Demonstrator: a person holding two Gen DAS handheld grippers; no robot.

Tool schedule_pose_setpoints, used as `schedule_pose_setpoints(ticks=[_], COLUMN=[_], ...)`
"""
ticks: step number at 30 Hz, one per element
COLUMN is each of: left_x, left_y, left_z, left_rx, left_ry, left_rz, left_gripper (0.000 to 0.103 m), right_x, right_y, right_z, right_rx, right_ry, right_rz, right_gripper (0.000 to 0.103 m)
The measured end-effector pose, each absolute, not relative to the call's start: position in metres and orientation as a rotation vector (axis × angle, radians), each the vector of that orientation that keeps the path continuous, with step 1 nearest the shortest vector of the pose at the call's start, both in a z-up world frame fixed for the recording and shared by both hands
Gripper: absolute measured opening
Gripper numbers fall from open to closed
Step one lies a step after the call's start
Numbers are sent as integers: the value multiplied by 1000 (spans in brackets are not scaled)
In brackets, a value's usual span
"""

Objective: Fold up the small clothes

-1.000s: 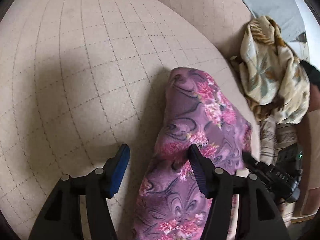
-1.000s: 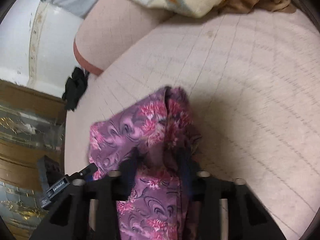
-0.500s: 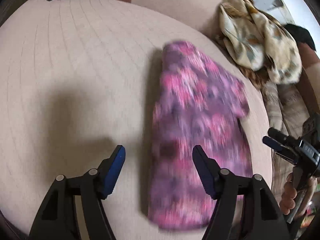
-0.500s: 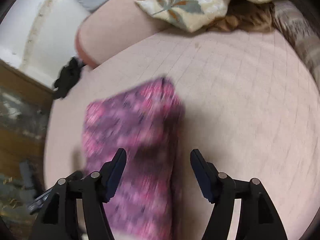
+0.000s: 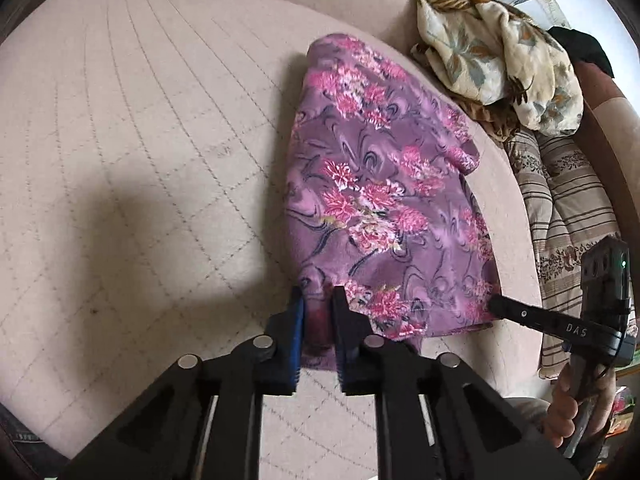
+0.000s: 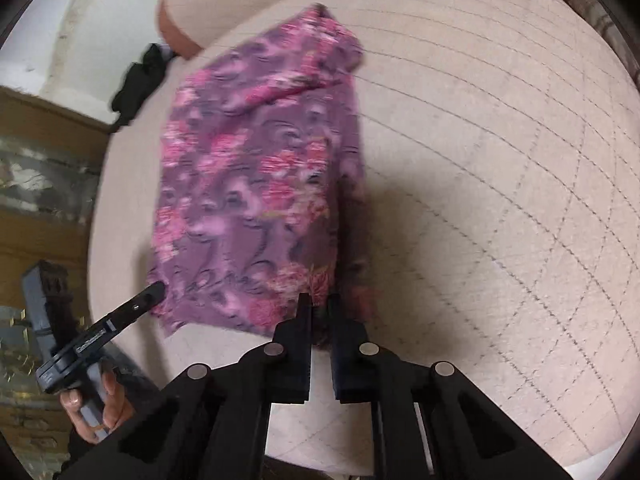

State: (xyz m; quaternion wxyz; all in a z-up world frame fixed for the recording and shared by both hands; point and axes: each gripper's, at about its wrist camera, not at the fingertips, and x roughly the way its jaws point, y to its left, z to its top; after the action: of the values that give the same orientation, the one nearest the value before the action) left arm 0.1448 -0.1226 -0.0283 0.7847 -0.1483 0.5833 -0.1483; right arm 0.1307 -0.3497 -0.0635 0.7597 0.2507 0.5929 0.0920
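Left wrist view: the purple floral garment (image 5: 384,200) is seen lying folded lengthwise on the quilted beige cushion (image 5: 140,140), its near left corner pinched between the nearly closed fingers of the left gripper (image 5: 318,320). Right wrist view: the garment (image 6: 256,172) is blurred; its near right corner is clamped in the right gripper (image 6: 320,316), the pinched edge hidden in shadow.

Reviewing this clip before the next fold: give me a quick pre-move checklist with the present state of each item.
1. Left gripper shut on the purple floral garment at its near corner: ok.
2. Right gripper shut on the other near corner: ok.
3. Garment lying flat on the quilted cushion: ok.
4. Far end smooth: not ok, a flap is folded over.
5. Clothes pile apart from the garment: ok.
6. Layers gripped evenly: cannot tell.
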Motion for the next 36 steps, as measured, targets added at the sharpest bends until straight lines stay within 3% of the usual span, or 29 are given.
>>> schedule_pose_setpoints(ticks=[7, 10, 13, 14, 15, 18, 27, 33, 34, 35, 36], left_x=[147, 146, 148, 149, 153, 174, 285, 342, 347, 350, 353], left_y=[-111, -113, -102, -98, -94, -86, -100, -112, -114, -115, -117], left_z=[-45, -41, -33, -30, -26, -15, -45, -78, -81, -83, -83], left_rx=[-341, -294, -354, -387, -424, -490, -662, -769, -784, -791, -794], left_ry=[1311, 1314, 1293, 1280, 1265, 1239, 1283, 1301, 1297, 1293, 1285], left_rz=[-316, -306, -304, -300, -294, -292, -299, -356, -366, -369, -375], left_gripper=[11, 22, 43, 52, 56, 68, 69, 69, 69, 66, 48], right_x=[128, 128, 127, 126, 127, 136, 274, 321, 325, 331, 335], right_y=[-343, -345, -352, -354, -356, -369, -397, -411, -407, -400, -394], right_z=[-76, -74, -60, -54, -49, -35, -73, -108, -108, -110, -114], right_rx=[420, 435, 489, 493, 499, 582, 740, 856, 843, 827, 808], right_ry=[1373, 1365, 1287, 1257, 1229, 1153, 1174, 1107, 1100, 1120, 1129], right_rz=[75, 96, 135, 136, 140, 189, 194, 243, 267, 286, 268], right_gripper=[7, 13, 50, 68, 75, 82, 83, 81, 77, 55, 44])
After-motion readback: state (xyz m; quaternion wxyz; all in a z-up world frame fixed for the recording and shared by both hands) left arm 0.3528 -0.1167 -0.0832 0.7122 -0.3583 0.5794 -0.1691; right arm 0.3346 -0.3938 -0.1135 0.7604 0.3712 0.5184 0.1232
